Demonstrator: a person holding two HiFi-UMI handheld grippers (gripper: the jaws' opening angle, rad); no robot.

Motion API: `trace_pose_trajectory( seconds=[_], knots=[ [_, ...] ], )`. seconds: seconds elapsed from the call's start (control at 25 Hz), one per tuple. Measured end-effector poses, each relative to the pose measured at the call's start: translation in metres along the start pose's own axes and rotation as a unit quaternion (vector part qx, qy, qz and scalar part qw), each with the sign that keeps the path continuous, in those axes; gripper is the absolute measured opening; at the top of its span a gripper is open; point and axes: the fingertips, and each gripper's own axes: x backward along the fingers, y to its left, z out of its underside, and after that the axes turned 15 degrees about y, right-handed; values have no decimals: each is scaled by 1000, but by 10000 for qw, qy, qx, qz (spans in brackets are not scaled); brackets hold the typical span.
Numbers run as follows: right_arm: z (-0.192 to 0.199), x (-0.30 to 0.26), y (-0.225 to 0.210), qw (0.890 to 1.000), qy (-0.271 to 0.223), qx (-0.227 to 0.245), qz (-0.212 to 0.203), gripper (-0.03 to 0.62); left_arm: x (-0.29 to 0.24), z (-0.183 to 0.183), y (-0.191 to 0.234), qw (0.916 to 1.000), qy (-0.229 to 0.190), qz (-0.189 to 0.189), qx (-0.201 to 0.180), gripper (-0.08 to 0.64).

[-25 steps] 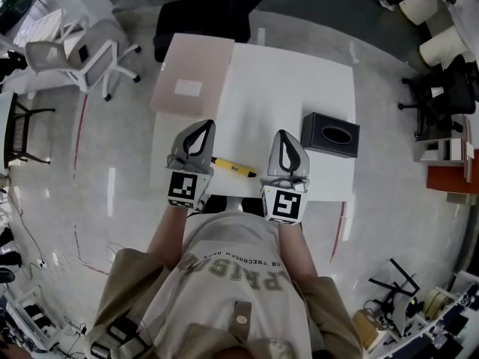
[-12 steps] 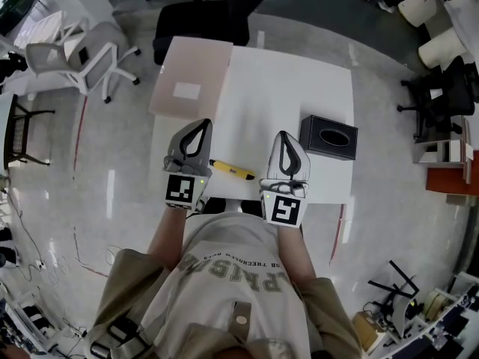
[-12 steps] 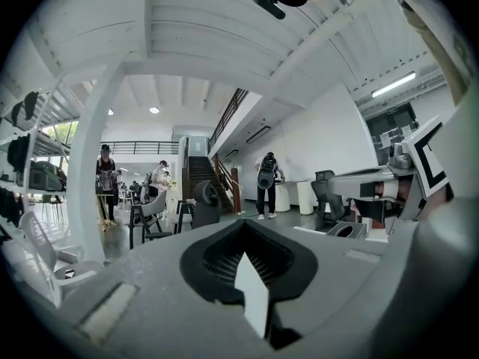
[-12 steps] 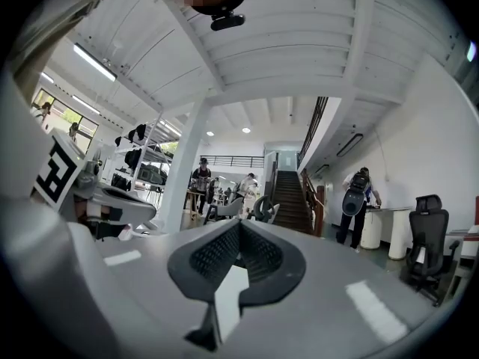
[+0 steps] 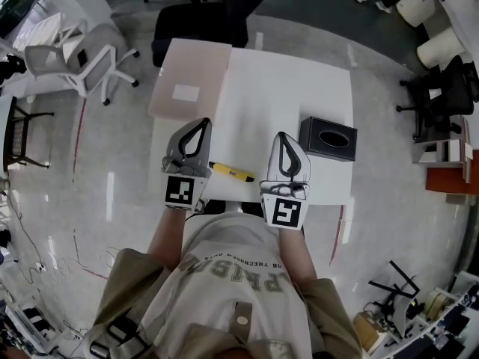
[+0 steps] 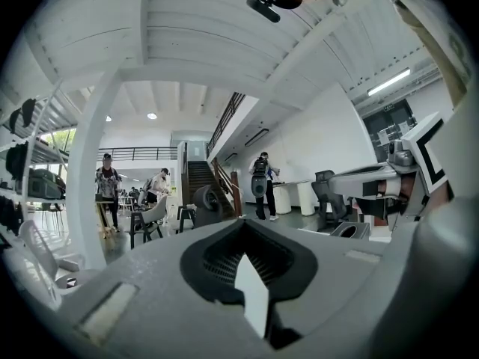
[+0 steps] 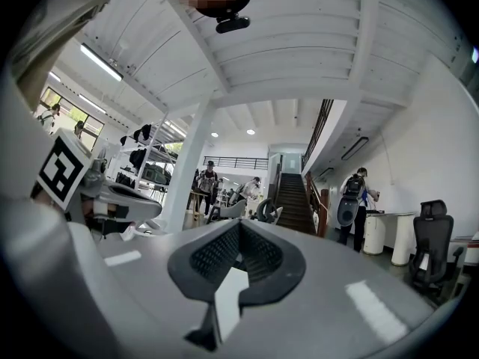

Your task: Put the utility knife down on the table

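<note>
In the head view a yellow utility knife (image 5: 230, 171) lies flat on the white table (image 5: 288, 99), near its front edge, between my two grippers. My left gripper (image 5: 200, 126) hovers just left of the knife, shut and empty. My right gripper (image 5: 282, 137) hangs just right of it, also shut with nothing held. Both point level, away from the person. In the left gripper view the jaws (image 6: 241, 226) meet closed, with only the hall beyond them. The right gripper view shows the same closed tips (image 7: 238, 226).
A black tissue box (image 5: 330, 137) stands on the table's right side. A pinkish flat board (image 5: 191, 78) covers the back left corner. A black chair (image 5: 202, 19) stands behind the table and a white chair (image 5: 81, 54) at the far left. People stand in the hall.
The left gripper has risen slightly. The knife stays where it lay, and the right gripper has hardly moved.
</note>
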Motion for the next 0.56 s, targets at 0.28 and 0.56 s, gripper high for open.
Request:
trace_pose_trajectory(
  seconds=[0.28, 0.56],
  knots=[
    [-3, -5, -8, 10000, -26, -24, -15, -1, -3, 10, 9, 9998, 89, -181, -62, 9],
    [9, -5, -19, 9995, 8, 323, -11, 0, -6, 7, 6, 9997, 69, -233, -35, 9]
  ],
)
